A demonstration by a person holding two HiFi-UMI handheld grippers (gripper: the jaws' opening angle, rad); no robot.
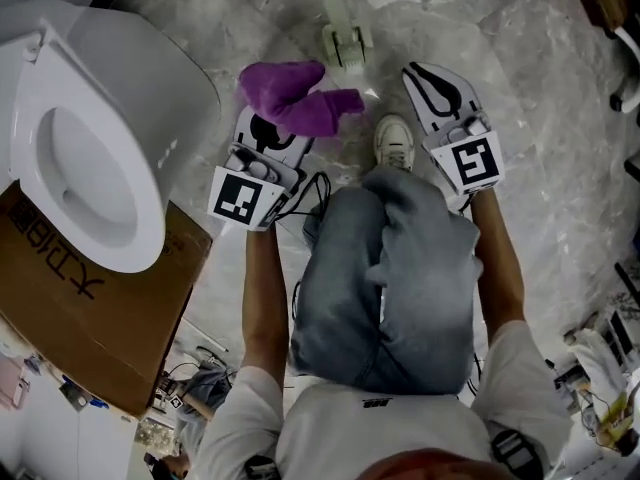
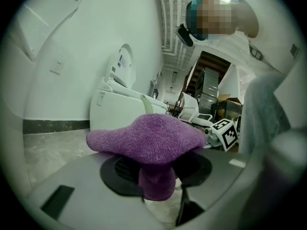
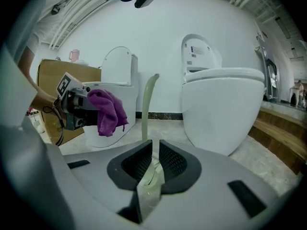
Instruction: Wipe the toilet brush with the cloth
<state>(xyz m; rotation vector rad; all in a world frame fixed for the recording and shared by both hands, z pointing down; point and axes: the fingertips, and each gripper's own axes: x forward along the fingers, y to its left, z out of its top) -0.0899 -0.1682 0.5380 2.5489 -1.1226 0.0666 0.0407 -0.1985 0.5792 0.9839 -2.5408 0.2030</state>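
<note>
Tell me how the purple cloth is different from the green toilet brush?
The cloth is purple; the toilet brush is pale green. The cloth is soft and bunched up; the toilet brush is thin and stiff, with a curved top. The cloth is pinched in the fingers of the left gripper, off the floor; the toilet brush stands upright on the floor with nothing holding it. Both are small and close to each other.

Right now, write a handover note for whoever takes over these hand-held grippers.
Left hand-held gripper: shut on the purple cloth.
Right hand-held gripper: jaws slightly apart, gripping nothing.
Toilet brush: upright on the floor, ahead of both, touching neither cloth nor gripper.
Done: cloth in hand; wiping can't be told.
To do: probably grip the brush handle right-handed, then wipe it.
</note>
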